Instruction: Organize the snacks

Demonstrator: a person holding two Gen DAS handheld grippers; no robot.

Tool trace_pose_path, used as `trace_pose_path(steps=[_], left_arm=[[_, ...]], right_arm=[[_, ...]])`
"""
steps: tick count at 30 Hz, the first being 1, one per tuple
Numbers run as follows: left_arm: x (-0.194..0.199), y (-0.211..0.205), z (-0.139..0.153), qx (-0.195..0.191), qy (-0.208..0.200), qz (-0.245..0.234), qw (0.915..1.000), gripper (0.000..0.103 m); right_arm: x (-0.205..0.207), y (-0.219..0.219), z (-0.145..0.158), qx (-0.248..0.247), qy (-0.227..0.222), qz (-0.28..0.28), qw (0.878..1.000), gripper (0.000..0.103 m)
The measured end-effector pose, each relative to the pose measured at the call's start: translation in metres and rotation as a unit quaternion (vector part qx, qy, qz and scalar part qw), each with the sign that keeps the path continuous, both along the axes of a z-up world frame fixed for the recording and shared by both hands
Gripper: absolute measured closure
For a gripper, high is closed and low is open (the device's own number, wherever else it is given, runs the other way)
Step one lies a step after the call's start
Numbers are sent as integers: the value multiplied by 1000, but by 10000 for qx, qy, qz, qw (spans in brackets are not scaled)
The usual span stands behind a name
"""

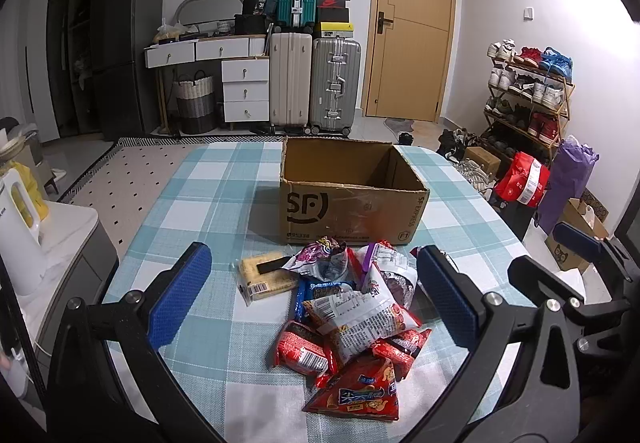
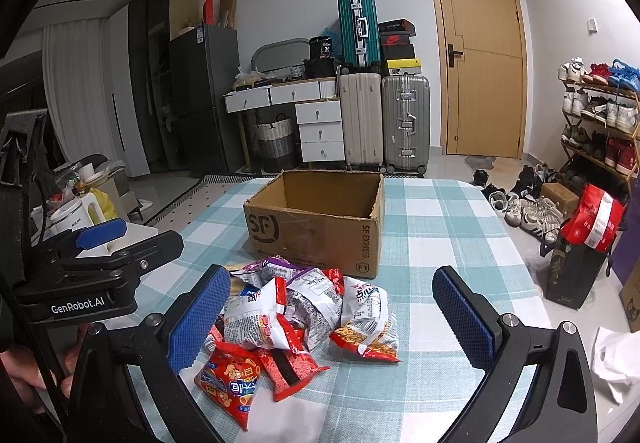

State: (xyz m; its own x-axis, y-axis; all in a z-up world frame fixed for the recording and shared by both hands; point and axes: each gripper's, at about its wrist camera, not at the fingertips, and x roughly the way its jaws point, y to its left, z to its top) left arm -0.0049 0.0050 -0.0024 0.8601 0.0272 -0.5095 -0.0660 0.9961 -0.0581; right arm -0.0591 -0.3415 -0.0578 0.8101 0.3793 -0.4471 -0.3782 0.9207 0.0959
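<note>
heap of crinkly red, white and purple snack packets [image 1: 344,307] on checked blue tablecloth [image 1: 208,203] — brown open-topped cardboard box [image 1: 352,199] at 12 o'clock. left gripper [image 1: 316,295], right gripper [image 2: 332,319] — both spread wide, holding nothing.

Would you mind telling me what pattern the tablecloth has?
The tablecloth is a light blue and white check, clearest in the right wrist view.

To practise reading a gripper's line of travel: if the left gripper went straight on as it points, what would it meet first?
Probably the snack pile lying between the open left gripper fingers; the cardboard box stands behind it. Depth is uncertain.
</note>
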Motion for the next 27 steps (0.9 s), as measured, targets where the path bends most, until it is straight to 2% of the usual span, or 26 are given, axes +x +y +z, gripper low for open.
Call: trace_pose_path(steps=[5,14,27], left_arm=[[-1,0,-1,1,11,-6,10000,1],[12,3,-22,-25,147,32,9999,1],[45,12,-62,-46,422,19,9991,1]], right_arm=[[2,0,-1,-6,21,-6,10000,0],[18,-7,-20,-47,215,-90,9997,0],[77,-22,-79,-61,947,-229,9952,0]])
